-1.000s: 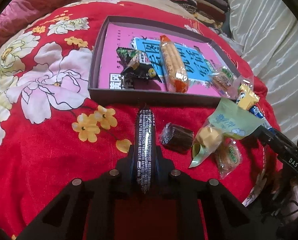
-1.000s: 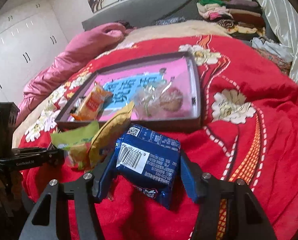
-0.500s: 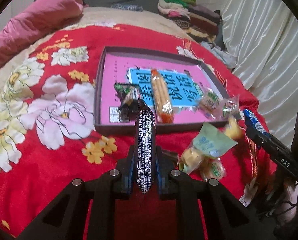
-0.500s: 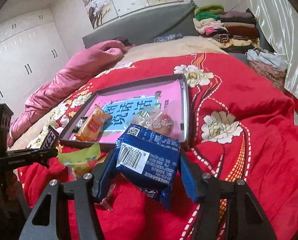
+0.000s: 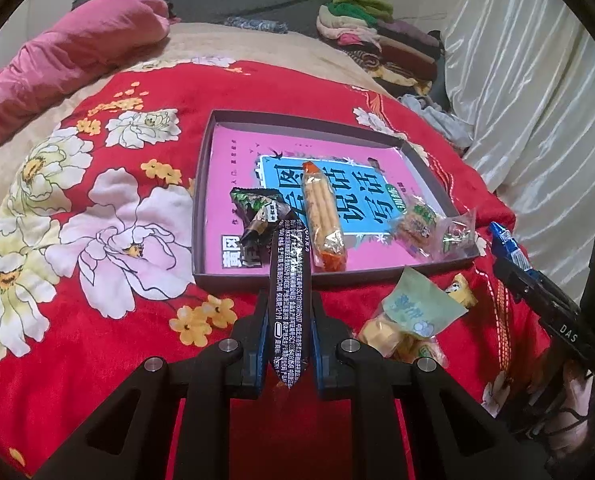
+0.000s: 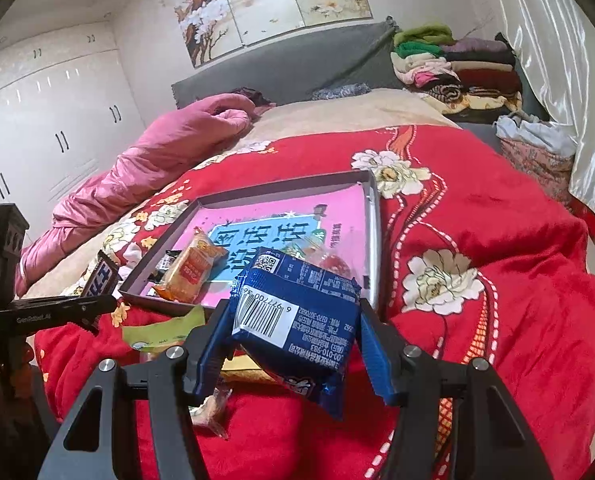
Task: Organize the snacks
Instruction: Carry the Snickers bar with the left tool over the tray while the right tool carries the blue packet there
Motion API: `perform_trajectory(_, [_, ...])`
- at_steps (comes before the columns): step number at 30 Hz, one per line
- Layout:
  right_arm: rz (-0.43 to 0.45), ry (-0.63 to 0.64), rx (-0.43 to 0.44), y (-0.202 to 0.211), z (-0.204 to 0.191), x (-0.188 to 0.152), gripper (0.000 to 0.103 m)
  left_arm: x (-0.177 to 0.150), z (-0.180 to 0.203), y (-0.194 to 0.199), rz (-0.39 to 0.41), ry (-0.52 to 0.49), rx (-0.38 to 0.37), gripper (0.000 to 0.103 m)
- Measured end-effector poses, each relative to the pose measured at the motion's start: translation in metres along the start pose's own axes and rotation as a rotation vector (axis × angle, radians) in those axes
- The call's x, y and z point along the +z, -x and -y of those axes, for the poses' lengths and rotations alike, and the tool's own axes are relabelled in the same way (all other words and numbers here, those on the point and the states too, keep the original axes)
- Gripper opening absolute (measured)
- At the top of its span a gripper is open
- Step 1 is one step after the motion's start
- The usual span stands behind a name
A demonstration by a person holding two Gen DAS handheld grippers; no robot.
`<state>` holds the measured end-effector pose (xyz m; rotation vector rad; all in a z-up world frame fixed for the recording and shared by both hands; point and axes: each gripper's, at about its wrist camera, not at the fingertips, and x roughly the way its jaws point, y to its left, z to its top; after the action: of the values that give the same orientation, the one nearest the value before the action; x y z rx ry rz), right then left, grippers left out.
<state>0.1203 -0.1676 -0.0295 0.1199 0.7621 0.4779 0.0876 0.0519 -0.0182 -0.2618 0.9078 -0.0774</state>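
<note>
The bed, under a red flowered quilt, carries one shallow dark box with a pink and blue printed sheet on its floor. It lies near the middle of the quilt, just beyond both tools.

The left tool is pressed together, pinching a thin black snack bar edge-up. The bar's far tip hangs over the near wall of the box. The right tool is half spread, its pads clamped on the sides of one blue packet, held just short of the box's near right corner.

The step in hand looks like carrying both snacks into the box. To do it well, each tool should go forward over the near wall, then lower until the snack nearly rests on the floor before letting go. The bar would fit best in the bare pink strip on the left, beside the dark green wrapper. The blue packet is bulky, so the empty far half suits it better than the crowded near right corner.

Inside the box I count four snacks: the dark green wrapper, one long orange-ended biscuit pack, and two small clear-wrapped pieces at the right. On the quilt near the box lies a small heap of about three or four more, overlapped and hard to count.
</note>
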Motion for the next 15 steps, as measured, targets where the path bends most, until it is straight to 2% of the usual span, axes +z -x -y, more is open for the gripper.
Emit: perform_trajectory(15, [0.012, 0.070, 0.041, -0.016, -0.030, 0.013, 0.060, 0.017, -0.002, -0.003, 0.034, 0.020, -0.008, 0.017])
